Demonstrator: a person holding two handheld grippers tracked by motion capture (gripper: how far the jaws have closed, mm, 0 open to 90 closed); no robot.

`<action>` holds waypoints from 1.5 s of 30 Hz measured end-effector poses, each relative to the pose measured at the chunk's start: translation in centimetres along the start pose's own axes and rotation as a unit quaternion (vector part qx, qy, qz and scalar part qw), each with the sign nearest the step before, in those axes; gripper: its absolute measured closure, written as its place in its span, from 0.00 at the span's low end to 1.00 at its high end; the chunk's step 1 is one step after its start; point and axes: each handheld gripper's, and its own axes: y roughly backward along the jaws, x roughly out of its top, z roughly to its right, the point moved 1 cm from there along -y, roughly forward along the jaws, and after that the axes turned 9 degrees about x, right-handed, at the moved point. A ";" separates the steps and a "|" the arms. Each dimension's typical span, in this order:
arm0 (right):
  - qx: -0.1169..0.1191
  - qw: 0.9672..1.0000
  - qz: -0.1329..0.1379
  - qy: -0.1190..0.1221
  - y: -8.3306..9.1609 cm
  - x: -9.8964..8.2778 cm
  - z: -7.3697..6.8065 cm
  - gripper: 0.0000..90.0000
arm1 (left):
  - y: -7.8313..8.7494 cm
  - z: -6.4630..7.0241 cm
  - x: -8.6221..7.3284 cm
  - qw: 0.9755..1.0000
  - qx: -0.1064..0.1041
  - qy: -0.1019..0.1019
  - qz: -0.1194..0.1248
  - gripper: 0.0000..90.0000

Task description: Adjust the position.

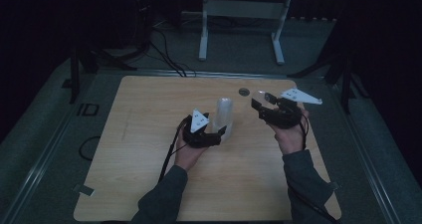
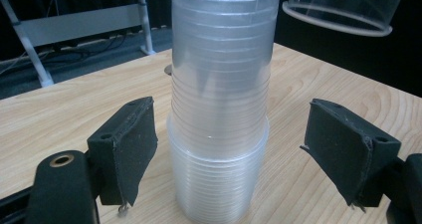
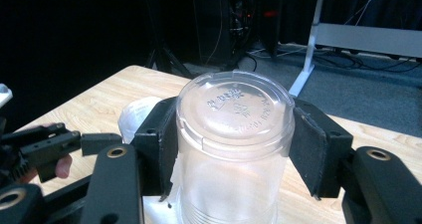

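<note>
Left gripper (image 2: 226, 149) apparently agape, right gripper (image 3: 231, 149) clamped.

Table: light wooden top (image 1: 149, 174), rounded corners.
On it: upside-down stack of clear plastic cups (image 1: 223, 115); small dark round spot (image 1: 243, 91), possibly a grommet.

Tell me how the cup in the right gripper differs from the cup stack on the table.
The single cup is clamped in the right gripper, lifted; the cup stack stands on the table between the left gripper's open jaws, untouched. The stack is many nested cups. Both are clear plastic.
</note>
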 end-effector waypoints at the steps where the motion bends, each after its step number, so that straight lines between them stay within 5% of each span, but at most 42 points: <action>1: 0.000 1.000 -0.001 -0.001 0.0 -0.1 0.0 0.46 | 0.0 0.0 0.0 1.000 -0.001 0.000 0.000 0.22; 26: -0.006 1.000 -0.019 -0.011 0.5 -3.1 -0.1 0.46 | 0.7 0.8 -0.3 1.000 -0.017 -0.013 0.007 0.31; 45: -0.001 0.999 -0.022 -0.044 0.7 -5.2 0.2 0.46 | 1.0 1.3 -0.2 0.999 -0.034 -0.023 0.006 0.35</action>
